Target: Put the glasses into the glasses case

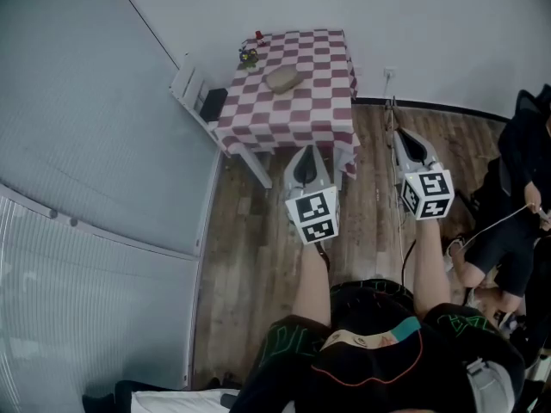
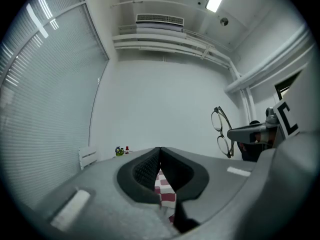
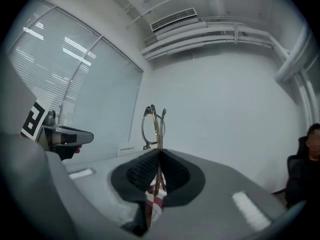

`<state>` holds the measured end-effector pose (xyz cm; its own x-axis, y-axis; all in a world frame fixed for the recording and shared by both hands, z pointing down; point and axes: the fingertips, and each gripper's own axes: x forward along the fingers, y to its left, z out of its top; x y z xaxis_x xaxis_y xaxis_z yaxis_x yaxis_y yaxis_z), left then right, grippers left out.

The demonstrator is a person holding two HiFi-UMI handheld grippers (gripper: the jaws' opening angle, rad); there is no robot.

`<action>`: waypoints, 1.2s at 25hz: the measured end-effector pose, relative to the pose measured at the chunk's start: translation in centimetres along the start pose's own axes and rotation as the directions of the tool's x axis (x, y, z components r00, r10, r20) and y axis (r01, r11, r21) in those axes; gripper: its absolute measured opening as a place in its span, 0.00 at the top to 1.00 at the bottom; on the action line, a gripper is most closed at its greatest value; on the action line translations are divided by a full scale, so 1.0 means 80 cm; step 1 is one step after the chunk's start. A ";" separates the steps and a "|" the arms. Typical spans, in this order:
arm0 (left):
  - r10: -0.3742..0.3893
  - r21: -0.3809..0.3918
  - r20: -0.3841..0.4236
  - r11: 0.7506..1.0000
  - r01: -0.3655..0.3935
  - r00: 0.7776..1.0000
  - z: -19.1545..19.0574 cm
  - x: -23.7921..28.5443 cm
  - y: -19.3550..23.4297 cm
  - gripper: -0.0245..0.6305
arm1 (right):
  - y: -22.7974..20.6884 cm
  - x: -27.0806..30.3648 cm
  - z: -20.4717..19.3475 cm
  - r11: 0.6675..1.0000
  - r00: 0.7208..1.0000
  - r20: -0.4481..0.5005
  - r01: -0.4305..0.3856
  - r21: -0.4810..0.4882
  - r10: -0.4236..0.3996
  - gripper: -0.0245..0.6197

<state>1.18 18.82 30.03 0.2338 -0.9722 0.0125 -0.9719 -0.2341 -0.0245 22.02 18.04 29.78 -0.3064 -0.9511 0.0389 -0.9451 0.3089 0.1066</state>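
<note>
Right gripper view: the right gripper (image 3: pixel 159 156) clenches the upright glasses (image 3: pixel 152 125) at centre, their lower part hidden between its jaws. The left gripper (image 2: pixel 160 159) is closed and empty. The glasses case (image 1: pixel 282 79) lies on the checkered table (image 1: pixel 323 114), at the head view's upper centre.

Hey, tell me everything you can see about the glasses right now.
The glasses have a thin, metal-looking frame with round clear lenses. They stand on end, one lens above the other in the left gripper view. The right tongs are shut on their lower part and hold them in mid-air, short of the checkered table. Nothing else touches them.
</note>
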 end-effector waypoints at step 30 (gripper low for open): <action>0.134 -0.190 -0.045 0.972 -0.140 0.990 -0.051 -0.013 0.111 0.95 | 0.070 0.046 -0.009 0.983 0.993 -0.051 -0.110 -0.150 0.104 0.94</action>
<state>-7.78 17.77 33.91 0.1003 -0.9935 0.0543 -0.9822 -0.0901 0.1646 15.68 16.23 31.26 -0.3967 -0.9125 0.1002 -0.8778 0.4090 0.2493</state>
